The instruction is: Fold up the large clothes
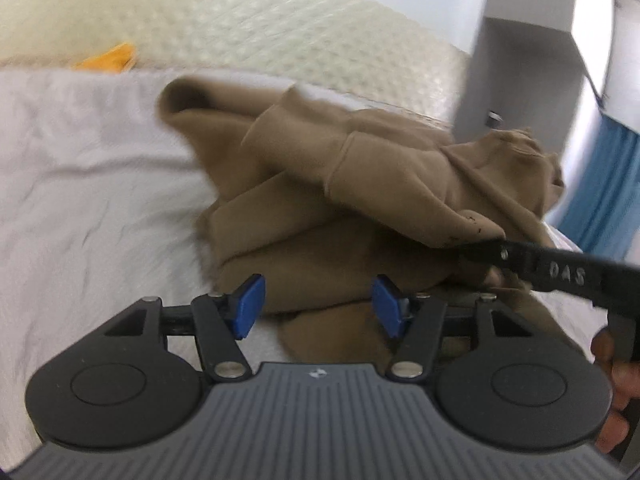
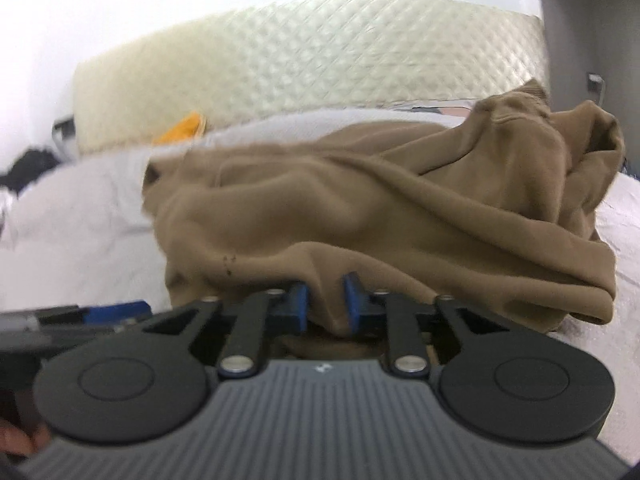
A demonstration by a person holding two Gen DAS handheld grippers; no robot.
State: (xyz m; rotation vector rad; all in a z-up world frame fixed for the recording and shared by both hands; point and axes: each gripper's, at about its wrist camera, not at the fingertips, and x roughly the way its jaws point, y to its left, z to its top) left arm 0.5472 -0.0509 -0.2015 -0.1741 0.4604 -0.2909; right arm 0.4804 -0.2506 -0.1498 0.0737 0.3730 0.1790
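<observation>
A brown sweatshirt (image 1: 320, 200) lies crumpled on a white bed sheet (image 1: 80, 180). My left gripper (image 1: 318, 306) is open, its blue pads apart just over the near edge of the sweatshirt, holding nothing. My right gripper (image 2: 325, 302) is shut on a fold of the sweatshirt (image 2: 360, 208) at its near edge. It also shows in the left wrist view (image 1: 480, 246) at the right, clamped on the cloth and lifting a part of it. A sleeve cuff (image 1: 180, 98) lies at the far left of the heap.
A cream quilted headboard (image 2: 320, 52) stands behind the bed. An orange item (image 2: 184, 126) lies by it. A grey cabinet (image 1: 528, 40) and blue cloth (image 1: 612, 184) stand at the right. Dark items (image 2: 28, 168) lie at the far left.
</observation>
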